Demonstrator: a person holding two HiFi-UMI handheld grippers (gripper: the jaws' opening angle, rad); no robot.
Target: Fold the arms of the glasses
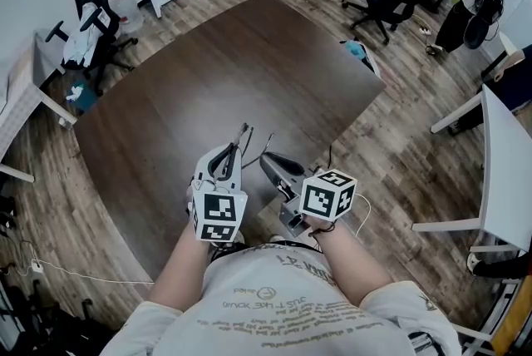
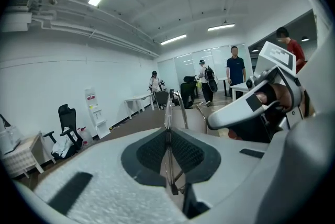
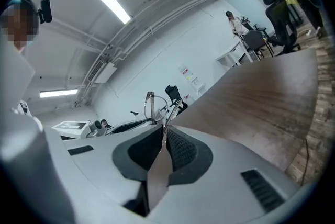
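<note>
My left claw [image 1: 238, 146] is clamped on the glasses [image 1: 246, 135]. In the left gripper view its dark pads sit pressed together on the thin metal frame [image 2: 168, 113], which runs up out of the claw [image 2: 168, 136] and away from the camera. My right claw [image 1: 268, 160] is closed too. In the right gripper view its pads pinch one slim arm of the glasses, and the wire rim [image 3: 149, 102] stands just beyond the claw [image 3: 164, 139].

From the head view, both claws are held up off the dark brown table [image 1: 249, 55], above its near edge and close in front of my chest. The two tips are just beside each other, with the glasses between them, lifted clear of the table top. The right claw [image 2: 246, 108] also shows at the right of the left gripper view, near the frame.
</note>
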